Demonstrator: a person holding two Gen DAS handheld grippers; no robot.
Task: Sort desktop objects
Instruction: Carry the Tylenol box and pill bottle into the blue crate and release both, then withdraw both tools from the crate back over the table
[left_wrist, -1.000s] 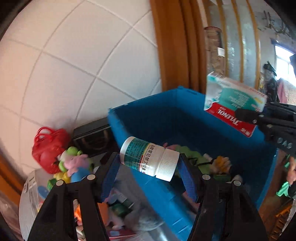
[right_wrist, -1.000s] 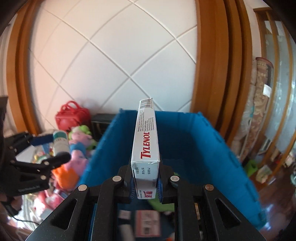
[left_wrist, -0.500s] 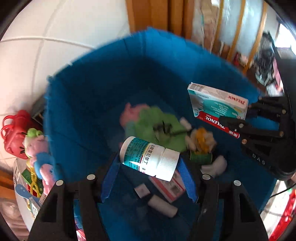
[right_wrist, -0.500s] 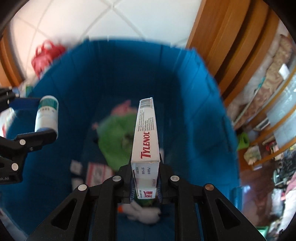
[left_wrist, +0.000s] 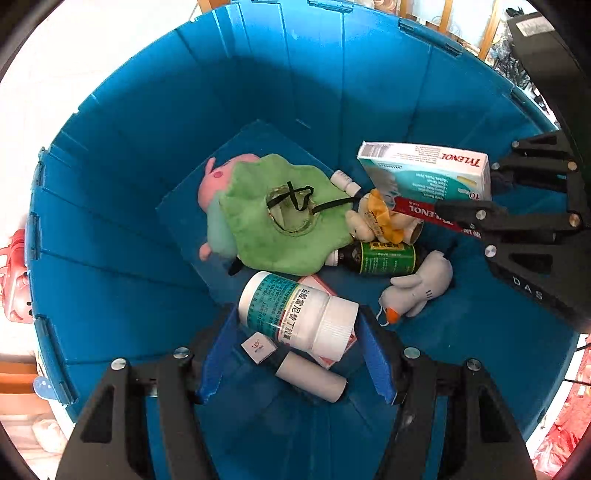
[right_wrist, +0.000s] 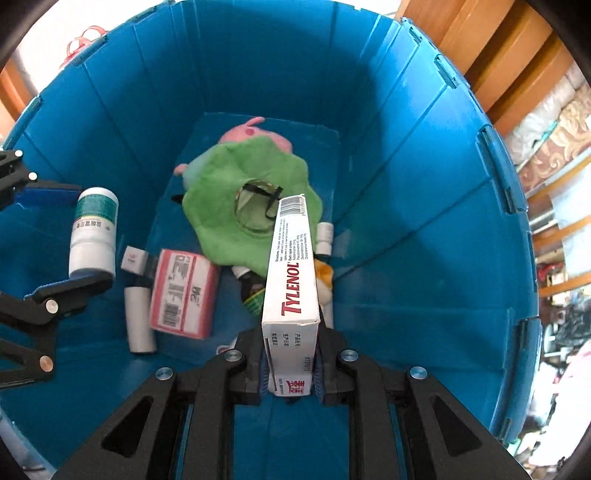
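Observation:
Both grippers point down into a deep blue bin (left_wrist: 122, 206) (right_wrist: 424, 229). My left gripper (left_wrist: 297, 354) is shut on a white pill bottle (left_wrist: 297, 314) with a teal label, held sideways by its two ends; the same bottle (right_wrist: 94, 232) shows at the left of the right wrist view. My right gripper (right_wrist: 290, 369) is shut on a thin Tylenol box (right_wrist: 291, 280), which stands on edge; the box (left_wrist: 424, 177) hangs at the right of the left wrist view. Both items hang above the bin's contents.
On the bin floor lie a green-and-pink plush toy (left_wrist: 269, 218), a yellow plush (left_wrist: 376, 218), a grey plush (left_wrist: 417, 288), a dark green-labelled bottle (left_wrist: 380, 256), a pink box (right_wrist: 183, 291), a white tube (right_wrist: 138, 321) and a small white bottle (right_wrist: 324, 238). A red bag (left_wrist: 13, 280) lies outside.
Both grippers tipped downward and sank from above the bin's rim into its mouth. The wall and outside toys left the view; the bin's floor now fills it. Both grips are unchanged.

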